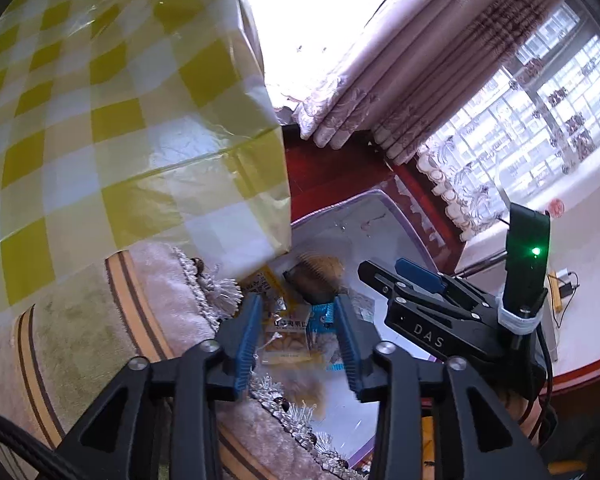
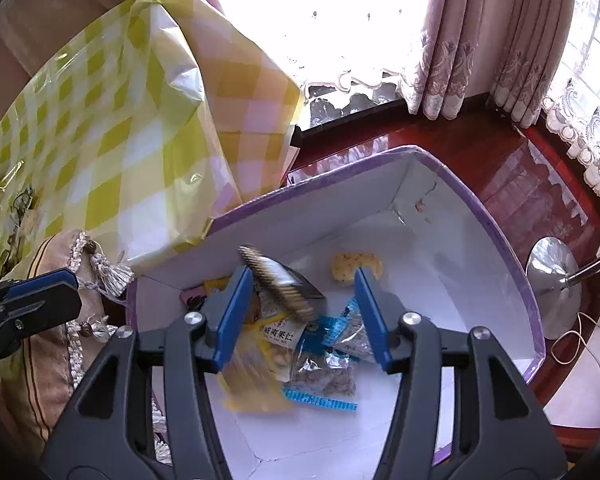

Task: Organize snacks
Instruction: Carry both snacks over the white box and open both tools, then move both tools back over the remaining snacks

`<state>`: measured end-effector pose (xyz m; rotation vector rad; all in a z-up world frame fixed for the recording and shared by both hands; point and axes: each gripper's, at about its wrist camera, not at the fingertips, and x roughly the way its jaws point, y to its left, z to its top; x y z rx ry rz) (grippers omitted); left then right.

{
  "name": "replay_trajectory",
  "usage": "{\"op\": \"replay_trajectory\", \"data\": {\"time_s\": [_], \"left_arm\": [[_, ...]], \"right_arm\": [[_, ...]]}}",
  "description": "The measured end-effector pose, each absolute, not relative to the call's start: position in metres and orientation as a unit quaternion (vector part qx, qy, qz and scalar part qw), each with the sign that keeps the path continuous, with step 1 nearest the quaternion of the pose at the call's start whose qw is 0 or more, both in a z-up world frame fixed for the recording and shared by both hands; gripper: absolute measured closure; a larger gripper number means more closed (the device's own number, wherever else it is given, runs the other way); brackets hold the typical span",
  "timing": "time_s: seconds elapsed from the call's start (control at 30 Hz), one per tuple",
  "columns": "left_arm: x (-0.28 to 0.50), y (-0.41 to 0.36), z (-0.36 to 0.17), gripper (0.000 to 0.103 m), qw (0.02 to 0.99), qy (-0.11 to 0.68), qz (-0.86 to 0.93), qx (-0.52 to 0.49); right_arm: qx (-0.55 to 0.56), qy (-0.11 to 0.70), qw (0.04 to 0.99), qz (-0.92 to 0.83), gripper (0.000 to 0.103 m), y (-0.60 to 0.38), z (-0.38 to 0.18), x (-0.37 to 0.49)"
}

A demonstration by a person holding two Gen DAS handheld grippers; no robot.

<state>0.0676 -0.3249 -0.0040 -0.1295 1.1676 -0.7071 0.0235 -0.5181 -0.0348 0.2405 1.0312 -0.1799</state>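
Observation:
A white box with a purple rim (image 2: 500, 232) holds several snack packets: a yellow nut packet (image 2: 278, 336), a blue-edged clear packet (image 2: 332, 328) and a round yellow biscuit (image 2: 356, 266). My right gripper (image 2: 301, 280) hangs over them, open. A dark packet with a gold edge (image 2: 284, 284) is blurred in mid-air between its fingers, touching neither. A blurred yellow packet (image 2: 252, 380) is below its left finger. My left gripper (image 1: 297, 308) is open above the same box (image 1: 340, 216), with the dark packet (image 1: 318, 280) just beyond its tips. The right gripper (image 1: 416, 280) is beside it.
A yellow chequered plastic sheet (image 2: 120, 140) covers something bulky left of the box. A striped, tasselled cushion (image 1: 100, 320) lies against the box's left side. Red polished wood (image 2: 520, 184), curtains (image 1: 400, 60) and a metal stand base (image 2: 552, 280) lie beyond.

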Motion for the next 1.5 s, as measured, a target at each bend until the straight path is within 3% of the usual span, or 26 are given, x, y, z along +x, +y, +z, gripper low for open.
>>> {"op": "replay_trajectory", "data": {"time_s": [0.37,0.77,1.5], "left_arm": [[0.067,-0.314,0.005,0.059,0.790,0.526,-0.311,-0.056],[0.070,-0.249,0.017,0.058,0.824,0.500,-0.254,-0.083],[0.040,0.010,0.010,0.058,0.870,0.461,-0.005,-0.172]], "right_arm": [[0.108,0.491,0.862,-0.069,0.038,-0.504,-0.029,0.023],[0.082,0.486,0.870,-0.024,0.037,-0.459,-0.018,0.033],[0.010,0.458,0.883,0.099,0.037,-0.321,0.008,0.061]]}}
